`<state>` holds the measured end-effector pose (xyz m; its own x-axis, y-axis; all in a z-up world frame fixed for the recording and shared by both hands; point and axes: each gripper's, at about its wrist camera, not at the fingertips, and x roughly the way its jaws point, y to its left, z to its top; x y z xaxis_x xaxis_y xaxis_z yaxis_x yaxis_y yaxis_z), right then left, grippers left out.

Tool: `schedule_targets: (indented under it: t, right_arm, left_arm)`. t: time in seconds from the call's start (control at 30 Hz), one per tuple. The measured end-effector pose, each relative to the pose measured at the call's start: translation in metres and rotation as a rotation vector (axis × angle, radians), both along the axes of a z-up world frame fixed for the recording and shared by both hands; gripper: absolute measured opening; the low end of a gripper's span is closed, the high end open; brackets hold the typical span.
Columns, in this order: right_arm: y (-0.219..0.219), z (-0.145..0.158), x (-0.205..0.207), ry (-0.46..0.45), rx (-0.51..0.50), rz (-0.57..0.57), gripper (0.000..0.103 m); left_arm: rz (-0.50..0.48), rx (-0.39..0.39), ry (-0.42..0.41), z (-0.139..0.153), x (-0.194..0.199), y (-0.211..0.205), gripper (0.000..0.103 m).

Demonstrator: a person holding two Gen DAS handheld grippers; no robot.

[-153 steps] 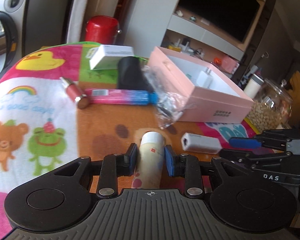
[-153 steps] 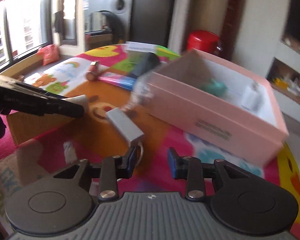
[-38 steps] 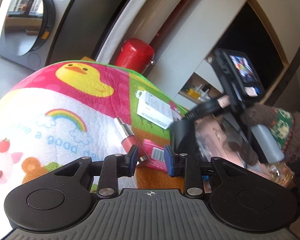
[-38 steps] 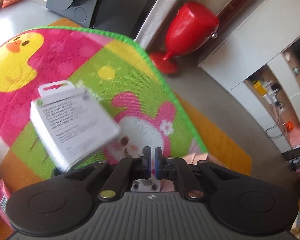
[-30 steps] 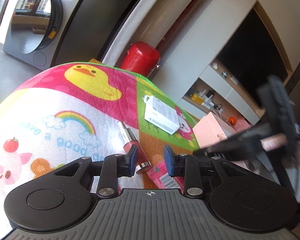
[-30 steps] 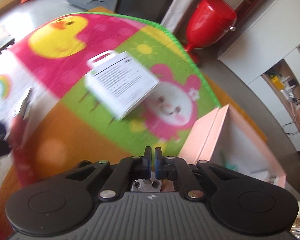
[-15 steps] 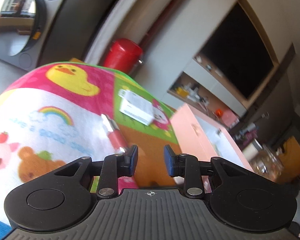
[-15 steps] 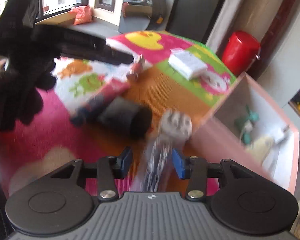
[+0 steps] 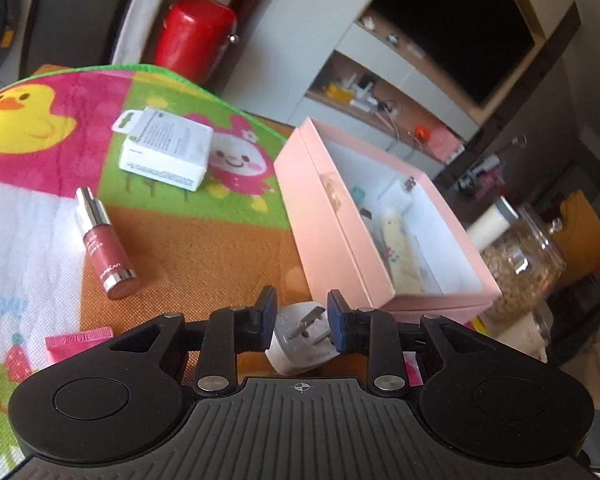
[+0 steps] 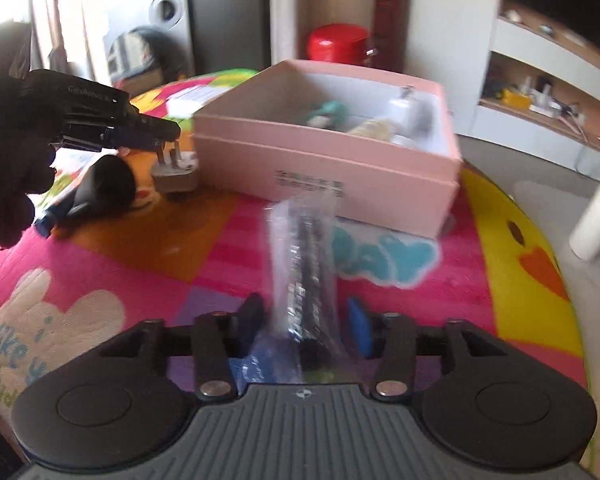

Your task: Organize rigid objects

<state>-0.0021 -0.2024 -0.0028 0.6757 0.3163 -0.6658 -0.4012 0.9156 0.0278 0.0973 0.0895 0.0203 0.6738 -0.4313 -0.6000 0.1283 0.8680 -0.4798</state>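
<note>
My left tool (image 9: 302, 312) stands with its jaws apart on either side of a white plug adapter (image 9: 302, 340), metal prongs pointing up; from the right wrist view the tips sit right at the prongs, but I cannot tell whether the pads actually touch it. The adapter rests on the orange patch of the surface, just beside the near corner of the pink box (image 9: 332, 236). My right tool (image 10: 306, 320) is spread wide around a clear plastic packet (image 10: 304, 264) with a dark item inside; the packet stands tilted between the fingers without either pad pressing it, as far as the blur lets me judge.

The pink box is open-topped with a white lining and already holds a cream tube (image 9: 400, 252), a teal item and a small white charger. On the left wrist view I also see a red-pink bottle (image 9: 102, 250) with a silver neck lying on its side, a white carton (image 9: 166, 154) further back, and the end of a pink tube (image 9: 78, 342) at my near left. A black cylinder (image 10: 104, 184) lies beside the adapter in the right view.

The surface is round, covered by a bright cartoon mat (image 9: 32, 120) with a green hem. Its far edge drops off just behind the carton. Beyond it stand a red stool (image 9: 194, 36), a washing machine and a shelf unit; a glass jar (image 9: 520, 260) sits close behind the box.
</note>
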Motion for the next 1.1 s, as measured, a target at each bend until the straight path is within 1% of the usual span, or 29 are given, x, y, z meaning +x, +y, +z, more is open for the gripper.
schedule_targets:
  t: [0.1,0.2,0.3,0.43,0.5,0.57,0.6,0.63,0.7,0.73,0.77,0.8,0.87,0.93,1.0,1.03,1.1]
  right_arm:
    - [-0.009,-0.009,-0.009,-0.047,0.027,-0.019,0.067]
    - [-0.015,-0.015,-0.016,-0.093,0.063,-0.024,0.070]
    - [-0.015,-0.015,-0.012,-0.089,0.069,-0.008,0.076]
    - [-0.015,-0.014,-0.016,-0.088,0.072,0.001,0.078]
    - [-0.017,-0.014,-0.017,-0.088,0.076,0.000,0.079]
    - [-0.017,-0.014,-0.016,-0.088,0.079,-0.001,0.079]
    - [-0.017,-0.014,-0.017,-0.088,0.078,0.000,0.080]
    - [-0.017,-0.015,-0.018,-0.088,0.076,0.001,0.080]
    - [-0.016,-0.015,-0.019,-0.089,0.071,0.004,0.081]
    - [-0.016,-0.015,-0.019,-0.089,0.069,0.004,0.081]
    - [-0.016,-0.015,-0.019,-0.089,0.068,0.005,0.081]
    - [-0.015,-0.015,-0.018,-0.089,0.068,0.005,0.081]
    - [-0.015,-0.015,-0.019,-0.089,0.067,0.005,0.082]
    - [-0.015,-0.015,-0.018,-0.090,0.064,0.005,0.082]
    - [-0.014,-0.015,-0.018,-0.090,0.061,0.004,0.082]
    - [-0.014,-0.016,-0.018,-0.091,0.060,0.003,0.082]
    - [-0.012,-0.016,-0.018,-0.091,0.057,0.000,0.083]
  left_arm:
    - [-0.076,0.047,0.011,0.003,-0.013,-0.010,0.029]
    - [-0.120,0.084,0.001,0.004,-0.032,-0.024,0.029]
    - [-0.154,0.106,0.000,0.005,-0.047,-0.039,0.029]
    - [-0.210,0.103,-0.002,0.005,-0.066,-0.058,0.030]
    - [-0.247,0.079,0.001,0.006,-0.078,-0.063,0.030]
    - [-0.251,0.061,-0.009,0.010,-0.092,-0.062,0.030]
    - [-0.231,0.062,-0.028,0.015,-0.100,-0.057,0.030]
    - [-0.189,0.072,-0.052,0.022,-0.107,-0.049,0.030]
    - [-0.068,0.111,-0.090,0.035,-0.123,-0.028,0.030]
    - [-0.004,0.124,-0.092,0.038,-0.130,-0.017,0.030]
    - [0.062,0.122,-0.079,0.041,-0.134,-0.005,0.030]
    - [0.113,0.101,-0.057,0.041,-0.138,0.007,0.030]
    - [0.179,0.031,-0.002,0.034,-0.139,0.026,0.030]
    - [0.220,-0.036,0.049,0.025,-0.135,0.035,0.030]
    - [0.223,-0.084,0.063,0.017,-0.127,0.033,0.030]
    - [0.217,-0.096,0.062,0.016,-0.123,0.029,0.030]
    - [0.183,-0.089,0.060,0.013,-0.115,0.013,0.030]
